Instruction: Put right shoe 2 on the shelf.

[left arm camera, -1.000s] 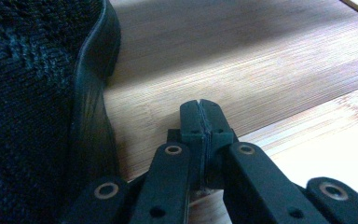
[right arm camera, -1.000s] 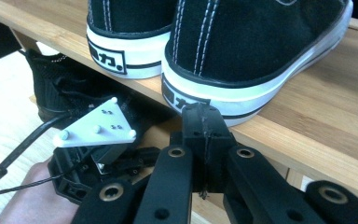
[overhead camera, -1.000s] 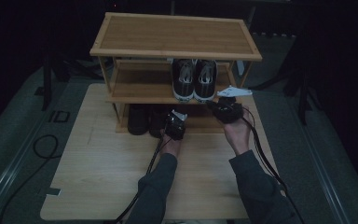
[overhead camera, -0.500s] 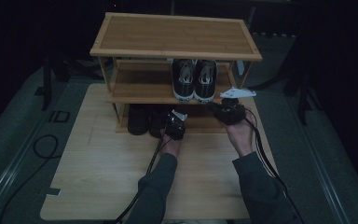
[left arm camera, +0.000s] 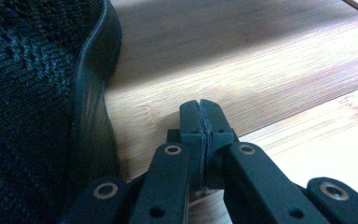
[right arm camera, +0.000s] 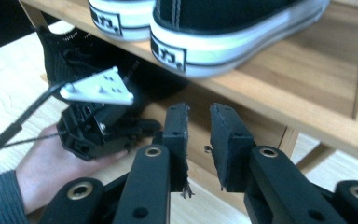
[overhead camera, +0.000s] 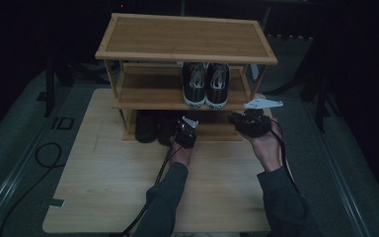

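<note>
A pair of black sneakers with white soles (overhead camera: 206, 85) stands on the middle shelf of a wooden shoe rack (overhead camera: 187, 54). Black knit shoes (overhead camera: 148, 127) sit on the bottom shelf. My left gripper (overhead camera: 181, 129) is at the bottom shelf, just right of those shoes. Its jaws (left arm camera: 200, 106) are shut with nothing between them, right beside the knit shoe (left arm camera: 32, 116). My right gripper (overhead camera: 234, 119) is held in front of the rack's right part, below the sneakers (right arm camera: 233, 28). Its jaws (right arm camera: 199, 121) have just been opening and stand slightly apart with nothing between them.
The rack's top shelf (overhead camera: 143, 34) is bare. The rack stands on a light wooden board (overhead camera: 108, 187) with free room in front of it. A black cable (overhead camera: 39, 153) lies on the grey floor at the left. The left hand and its gripper (right arm camera: 142, 125) are seen from the right gripper.
The right hand has drifted a little to the right, away from the left one. The left hand has stayed where it was.
</note>
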### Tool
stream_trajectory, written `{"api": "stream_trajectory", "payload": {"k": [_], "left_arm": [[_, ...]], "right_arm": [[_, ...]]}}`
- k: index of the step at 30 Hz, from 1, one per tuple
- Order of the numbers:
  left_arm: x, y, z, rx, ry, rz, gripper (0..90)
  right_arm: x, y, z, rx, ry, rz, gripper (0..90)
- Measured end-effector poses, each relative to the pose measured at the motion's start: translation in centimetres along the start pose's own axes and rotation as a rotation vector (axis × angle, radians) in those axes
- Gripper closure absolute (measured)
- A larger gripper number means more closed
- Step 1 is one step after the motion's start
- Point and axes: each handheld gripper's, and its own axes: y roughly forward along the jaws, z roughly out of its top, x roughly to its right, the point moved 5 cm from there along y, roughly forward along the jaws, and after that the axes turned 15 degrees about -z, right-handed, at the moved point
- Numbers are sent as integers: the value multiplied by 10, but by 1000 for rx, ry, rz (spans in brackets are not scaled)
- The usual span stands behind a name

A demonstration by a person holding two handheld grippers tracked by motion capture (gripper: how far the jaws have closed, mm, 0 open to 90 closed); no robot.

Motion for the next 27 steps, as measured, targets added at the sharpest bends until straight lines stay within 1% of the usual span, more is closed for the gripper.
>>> {"api": "stream_trajectory", "payload": {"k": [5,10,15,21,27], "left_arm": [[0,0,0,1,-1,0,891],[0,0,0,1,1,1,891],[0,0,0,3,1,3,890],[0,0,0,2,3,5,890],[1,0,0,3,7,10,890]], "right_arm": [[6,4,-14,-32,8,-3,731],[14,8,-31,-70,39,-10,711],[20,16,-53,-124,67,-13,687],[22,27,-78,-184,99,-4,654],[20,33,-95,-221,106,8,628]]}}
